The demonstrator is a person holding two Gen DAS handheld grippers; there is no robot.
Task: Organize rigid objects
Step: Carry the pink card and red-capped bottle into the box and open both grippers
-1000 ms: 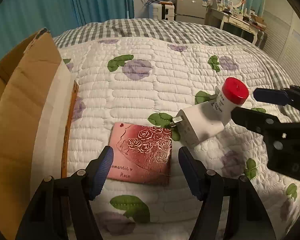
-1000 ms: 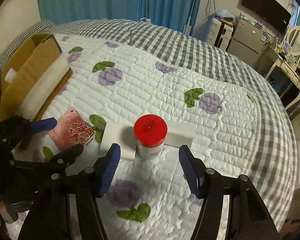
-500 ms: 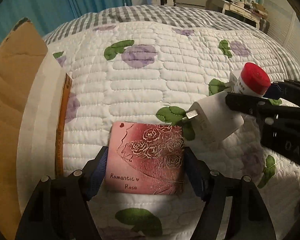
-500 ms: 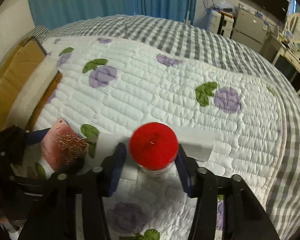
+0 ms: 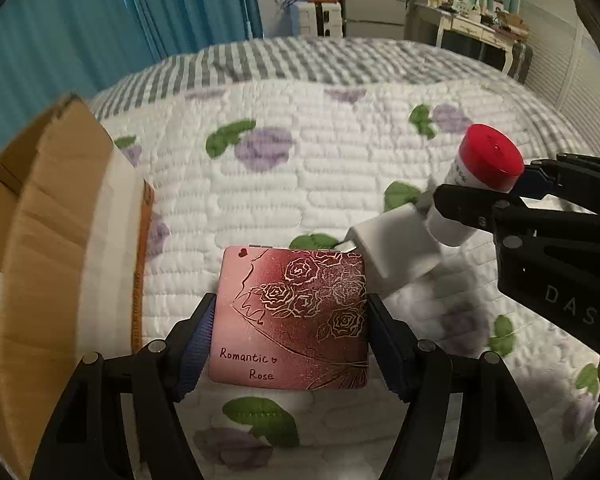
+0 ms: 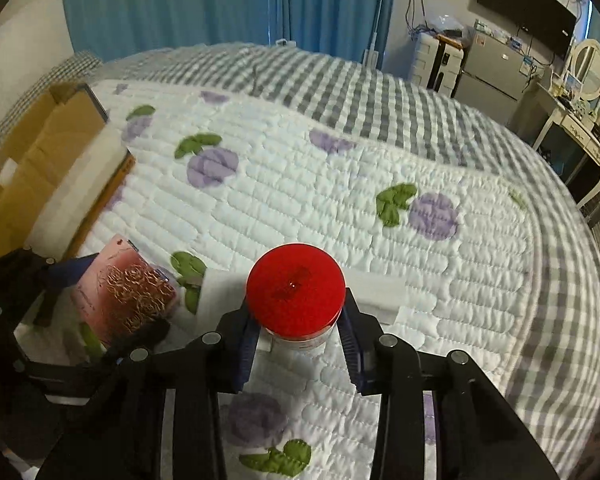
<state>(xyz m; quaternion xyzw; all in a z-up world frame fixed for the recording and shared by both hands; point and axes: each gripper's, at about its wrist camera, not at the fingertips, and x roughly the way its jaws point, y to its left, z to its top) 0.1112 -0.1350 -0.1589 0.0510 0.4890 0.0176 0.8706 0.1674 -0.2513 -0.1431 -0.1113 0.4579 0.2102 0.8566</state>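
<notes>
left gripper point(image 5: 290, 344): lower centre, jaws closing, clamped on pink tin point(image 5: 292, 316)
right gripper point(image 6: 298, 344): clenched on red-capped bottle point(image 6: 296, 292), mid frame
step: both items grasped, lift pending
next: carry to cardboard box point(image 5: 32, 240), left edge, likely

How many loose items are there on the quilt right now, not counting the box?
3. The pink rose case sits between the left gripper's fingers, the white charger lies just beside it, and the red-capped bottle is clamped in the right gripper. Others may be hidden.
</notes>
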